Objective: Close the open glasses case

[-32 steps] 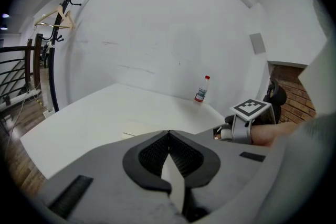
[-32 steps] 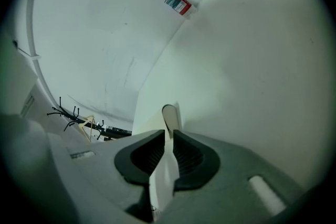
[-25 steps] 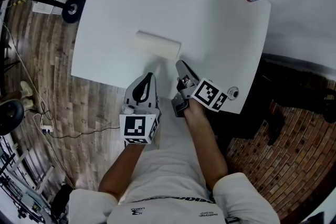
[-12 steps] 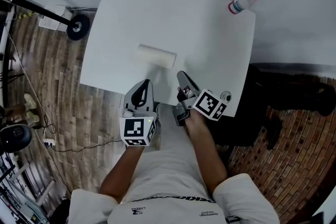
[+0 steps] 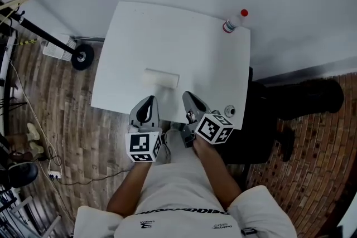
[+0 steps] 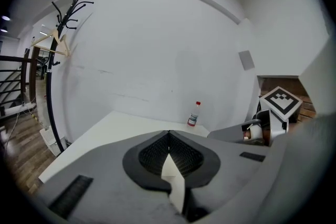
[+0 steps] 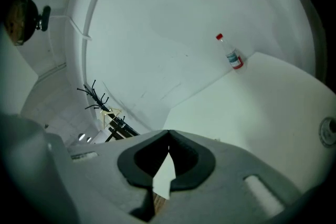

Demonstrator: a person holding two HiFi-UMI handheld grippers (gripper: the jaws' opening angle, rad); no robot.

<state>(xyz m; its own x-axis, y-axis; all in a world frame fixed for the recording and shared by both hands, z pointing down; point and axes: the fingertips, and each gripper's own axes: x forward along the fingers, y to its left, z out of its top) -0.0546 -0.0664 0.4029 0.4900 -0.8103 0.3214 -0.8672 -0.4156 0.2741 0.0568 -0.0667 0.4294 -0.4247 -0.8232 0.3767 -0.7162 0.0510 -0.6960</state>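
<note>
While glasses case (image 5: 162, 78) lies near table (image 5: 195, 47) edge, left gripper (image 5: 146, 102), right gripper (image 5: 188, 96) show jaws closed, empty.

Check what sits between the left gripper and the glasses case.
Nothing: only bare white table between left gripper and glasses case, seen in the head view.

Head view is looking evenly lit with soft light and no hard shadows. White table (image 5: 212, 64) is glaring, nearly blown out; wood floor (image 5: 72, 136) is reading darker. Straight edges are bending toward the frame borders. Both gripper views are showing heavy fisheye and black vignetted corners. Left gripper (image 6: 168, 132) is blurring close to the lens. Right gripper view is coming out dimmer with a greenish cast, and right gripper (image 7: 168, 131) is going soft up close too.
</note>
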